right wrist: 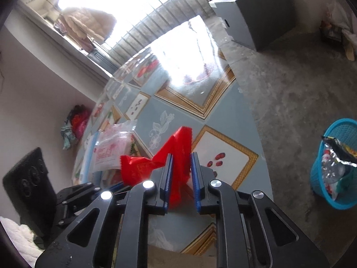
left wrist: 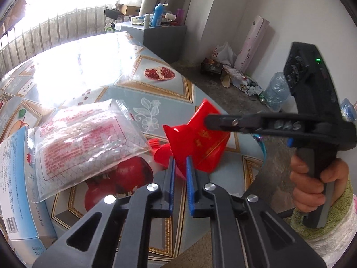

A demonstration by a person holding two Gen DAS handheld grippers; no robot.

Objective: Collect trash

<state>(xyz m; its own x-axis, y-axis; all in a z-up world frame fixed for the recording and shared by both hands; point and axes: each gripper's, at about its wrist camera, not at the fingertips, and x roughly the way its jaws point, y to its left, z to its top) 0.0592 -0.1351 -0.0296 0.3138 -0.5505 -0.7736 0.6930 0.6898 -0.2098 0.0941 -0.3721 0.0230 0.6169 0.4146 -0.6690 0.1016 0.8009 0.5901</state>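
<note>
A crumpled red foil wrapper (left wrist: 200,143) hangs just above the fruit-patterned tablecloth (left wrist: 156,89) near the table's right edge. My left gripper (left wrist: 180,159) is shut on its lower corner, and the red foil fills the narrow gap between the blue pads. My right gripper (left wrist: 208,120) comes in from the right, held by a person's hand (left wrist: 312,178), and pinches the wrapper's upper part. In the right wrist view the wrapper (right wrist: 138,167) runs up between that gripper's (right wrist: 181,156) pads. A clear packet with red print (left wrist: 84,138) lies to the left on a blue-and-white box (left wrist: 15,178).
A blue plastic basket (right wrist: 334,163) holding foil and plastic trash stands on the concrete floor right of the table. A grey cabinet (left wrist: 165,35) with bottles sits beyond the table's far end. Bags and clutter (left wrist: 234,73) line the far wall.
</note>
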